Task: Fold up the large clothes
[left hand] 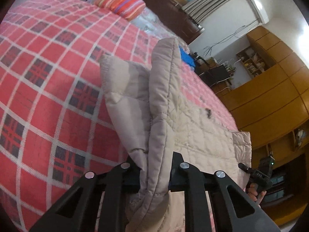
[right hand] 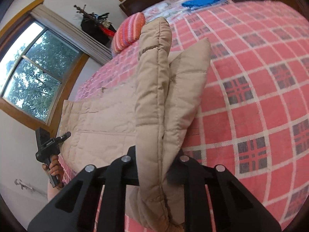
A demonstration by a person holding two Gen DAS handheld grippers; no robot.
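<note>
Below, labelled parts of the scene:

Garment: beige quilted jacket [left hand: 202,133], spread over the red plaid bedspread [left hand: 48,89]; two padded folds raised off the bed and gathered upward.

Left gripper [left hand: 154,174]: black fingers closed on the raised beige folds, fabric bunched between the jaws and hanging below them.

Right gripper [right hand: 157,166]: likewise pinching a doubled thickness of the same jacket, padding squeezed between both fingers.

Cross views: right gripper also visible at the far edge of the garment in the left wrist view, with part of a hand [left hand: 254,192] on its handle; left gripper and its holding hand [right hand: 54,169] visible at the left of the right wrist view, beside the jacket's edge.

Bedspread: red squares, white lines, dark crossings; bare to the outer side of each fold.

Striped pillow [left hand: 121,3]: orange, pink and purple, near the head of the bed, well apart from the jacket.

Blue cloth [right hand: 204,1]: folded, lying at the head of the bed.

Surroundings: window [right hand: 32,67] with wooden frame and pale curtain; wooden wardrobe [left hand: 270,96] along the opposite wall.
</note>
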